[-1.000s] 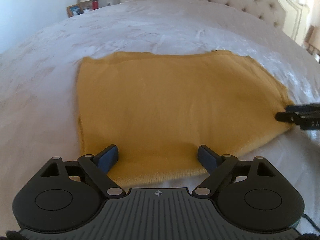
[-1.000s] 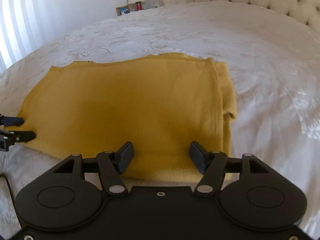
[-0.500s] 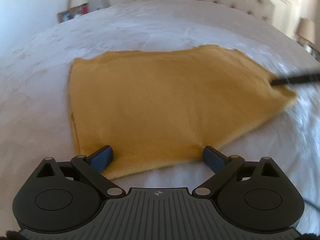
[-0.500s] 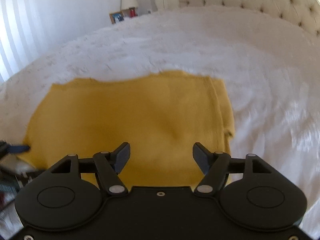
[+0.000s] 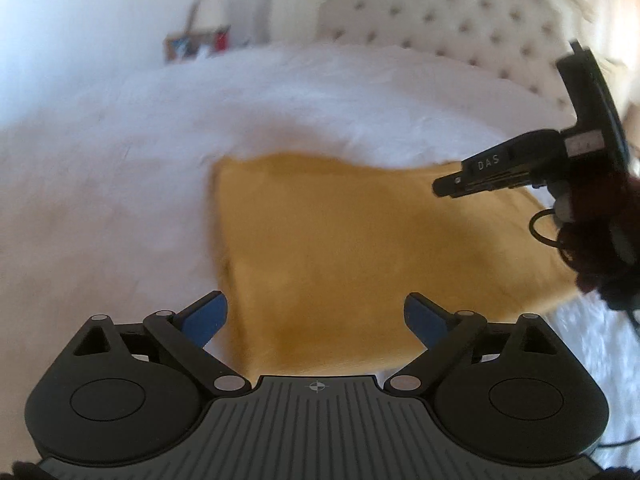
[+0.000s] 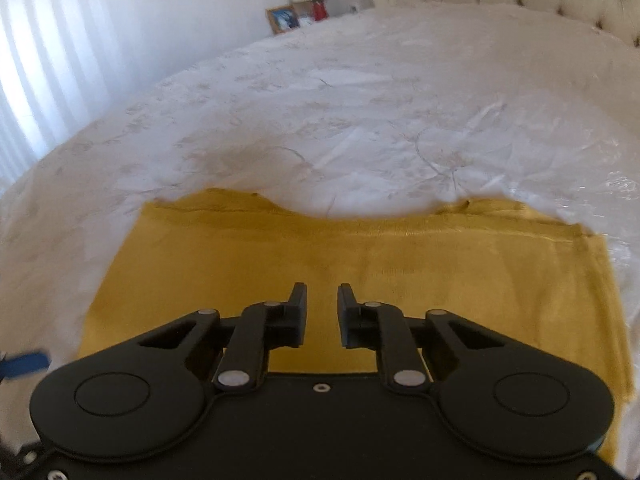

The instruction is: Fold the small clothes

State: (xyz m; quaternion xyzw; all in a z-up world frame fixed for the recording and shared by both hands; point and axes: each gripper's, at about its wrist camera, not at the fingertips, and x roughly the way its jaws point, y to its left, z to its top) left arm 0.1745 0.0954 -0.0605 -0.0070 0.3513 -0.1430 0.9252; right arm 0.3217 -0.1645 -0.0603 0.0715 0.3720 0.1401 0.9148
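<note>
Yellow garment (image 6: pixel 400 280) flat, white bedspread (image 6: pixel 360 100) around

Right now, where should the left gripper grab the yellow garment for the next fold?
Probably the near left corner of the yellow garment. It lies flat on the white bedspread, so only edges offer a pinch. The left gripper is open and already straddles the near hem; come in low from the near side, one finger sliding under the hem. The right gripper, nearly closed, holds nothing.
</note>
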